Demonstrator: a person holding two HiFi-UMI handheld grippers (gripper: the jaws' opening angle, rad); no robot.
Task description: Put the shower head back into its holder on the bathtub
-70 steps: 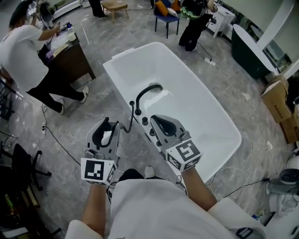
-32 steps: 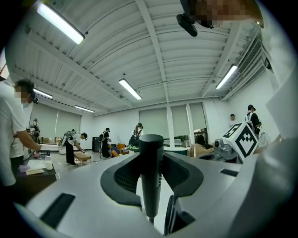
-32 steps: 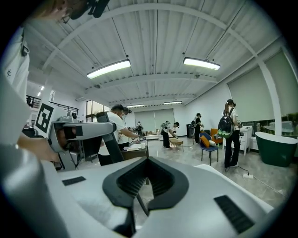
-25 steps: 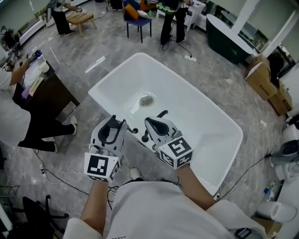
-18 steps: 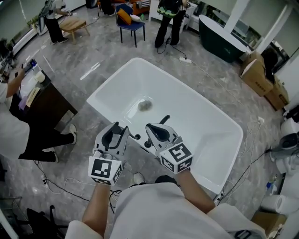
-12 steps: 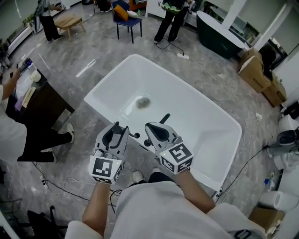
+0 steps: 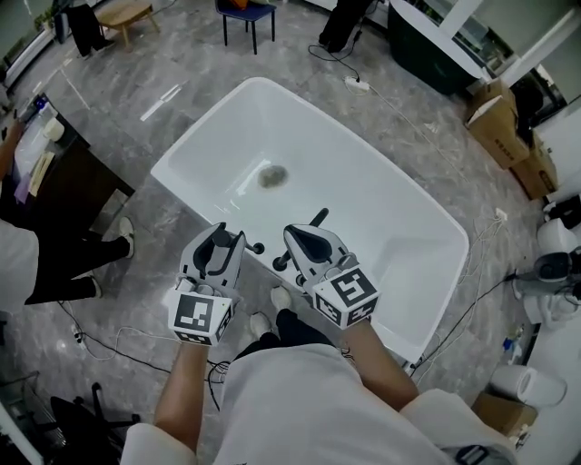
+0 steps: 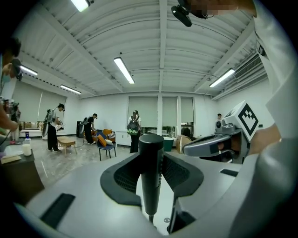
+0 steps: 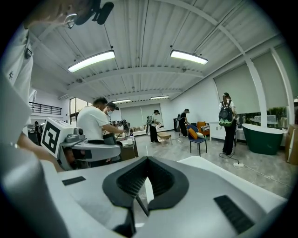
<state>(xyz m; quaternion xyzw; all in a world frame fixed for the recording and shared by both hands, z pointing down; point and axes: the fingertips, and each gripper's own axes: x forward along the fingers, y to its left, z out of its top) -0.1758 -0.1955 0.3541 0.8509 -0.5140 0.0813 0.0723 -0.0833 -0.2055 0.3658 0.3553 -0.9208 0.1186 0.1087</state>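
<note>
At the near rim of the white bathtub (image 7: 381,195), both grippers point across the tub, side by side and apart.

Left gripper (image 7: 221,238): the jaws are clamped on the dark cylindrical handle of the shower head (image 8: 150,172). The handle stands upright between the pads, and a thin stem leaves its lower end.

Right gripper (image 7: 302,238): the jaws are pressed together, with nothing between the pads.

Black fittings sit on the near rim by the gripper tips. A round knob (image 7: 257,247) is just beside the left gripper. A slanted lever (image 7: 317,218) is just past the right gripper's tip. Which fitting is the holder cannot be told.

The shower head is held at the near rim, close to the knob, in the left gripper only.

The drain (image 7: 270,175) lies on the tub floor, beyond the fittings.

Beyond the far side of the bathtub stand a blue chair (image 7: 247,9), a dark green tub (image 7: 434,50) and cardboard boxes (image 7: 497,118).
</note>
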